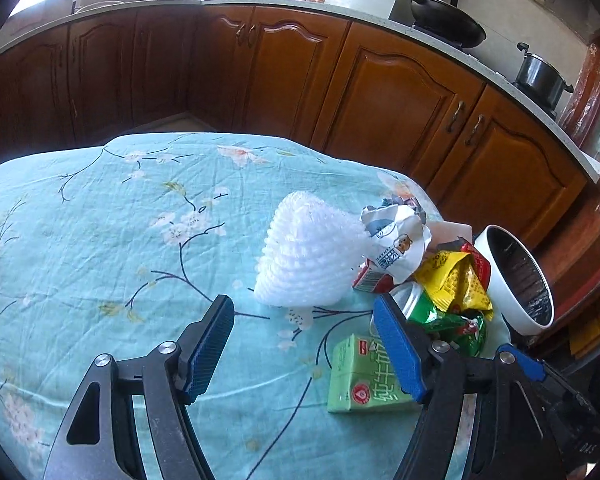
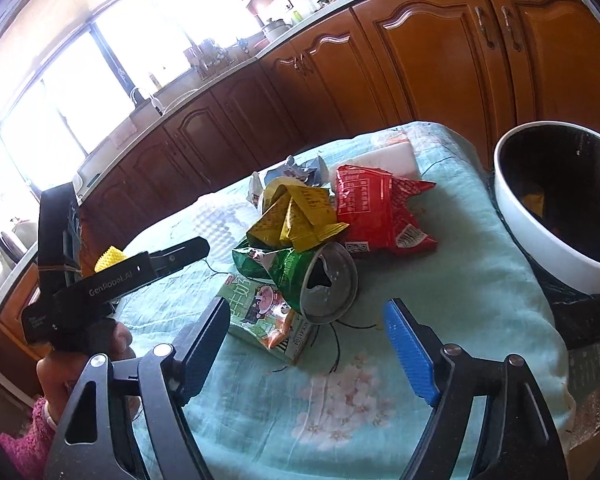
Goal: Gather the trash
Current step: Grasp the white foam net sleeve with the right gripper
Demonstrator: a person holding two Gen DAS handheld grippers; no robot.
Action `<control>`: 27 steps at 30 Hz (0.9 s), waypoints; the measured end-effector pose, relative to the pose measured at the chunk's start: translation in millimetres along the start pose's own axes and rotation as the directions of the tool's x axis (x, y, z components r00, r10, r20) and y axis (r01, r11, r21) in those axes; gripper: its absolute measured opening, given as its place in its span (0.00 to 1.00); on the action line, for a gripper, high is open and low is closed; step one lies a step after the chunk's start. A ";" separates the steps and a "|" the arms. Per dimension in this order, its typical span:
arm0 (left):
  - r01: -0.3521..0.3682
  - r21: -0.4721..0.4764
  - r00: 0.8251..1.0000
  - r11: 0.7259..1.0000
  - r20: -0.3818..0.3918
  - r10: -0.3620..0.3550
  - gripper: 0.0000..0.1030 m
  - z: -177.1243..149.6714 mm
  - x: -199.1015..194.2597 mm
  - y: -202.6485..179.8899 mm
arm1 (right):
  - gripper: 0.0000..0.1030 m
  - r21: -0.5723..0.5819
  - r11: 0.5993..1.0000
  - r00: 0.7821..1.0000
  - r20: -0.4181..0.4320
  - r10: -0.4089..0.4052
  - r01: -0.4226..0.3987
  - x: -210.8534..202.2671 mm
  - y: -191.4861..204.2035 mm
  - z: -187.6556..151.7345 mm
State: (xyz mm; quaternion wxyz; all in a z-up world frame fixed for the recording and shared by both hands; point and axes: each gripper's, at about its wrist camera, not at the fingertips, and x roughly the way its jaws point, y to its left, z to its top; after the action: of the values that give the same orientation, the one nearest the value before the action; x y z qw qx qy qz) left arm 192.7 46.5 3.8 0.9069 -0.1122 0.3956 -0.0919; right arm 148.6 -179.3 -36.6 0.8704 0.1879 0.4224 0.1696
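Place: a kitchen with brown cupboards; a tabletop (image 1: 100, 240) with a light blue flowery cloth stands in the middle.
Trash pile: it lies on the cloth, near the right edge in the left tool's view.
White foam net: a soft white foam net (image 1: 304, 256) sits on the left of the pile, touching a crumpled white wrapper (image 1: 396, 240).
Bags: a yellow bag (image 2: 296, 216) lies on top of a green bag (image 2: 268, 268), and a red bag (image 2: 376, 208) lies just beside them.
Can: a can (image 2: 330, 284) lies on its side, open end facing the right tool, touching the green bag.
Milk box: a green milk box (image 1: 360, 376) lies flat at the near side of the pile, partly under the can.
Bin: a white bin (image 2: 512, 208) with a dark inside stands just off the right end of the tabletop, tipped toward the pile.
Left tool: the left tool (image 1: 306, 350) is wide open and holds nothing; it hangs over the cloth, and its right finger is in front of the milk box.
Right tool: the right tool (image 2: 308, 348) is wide open and holds nothing; the can and milk box lie just ahead of it.
Hand: a hand (image 2: 80, 364) in a pink sleeve holds the left tool.
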 end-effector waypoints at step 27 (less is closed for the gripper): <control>0.051 0.065 0.997 0.997 0.062 -0.055 0.12 2.2 4.3 -10.2 | 0.14 -0.068 0.997 0.998 0.057 -0.031 0.035 -10.6 11.9 -1.9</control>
State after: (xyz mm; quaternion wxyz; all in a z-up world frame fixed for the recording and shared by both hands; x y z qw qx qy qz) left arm 196.4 35.9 5.0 0.9194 -0.0966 0.3602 -0.1249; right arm 139.2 -173.4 -24.9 0.8904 0.1554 0.3949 0.1644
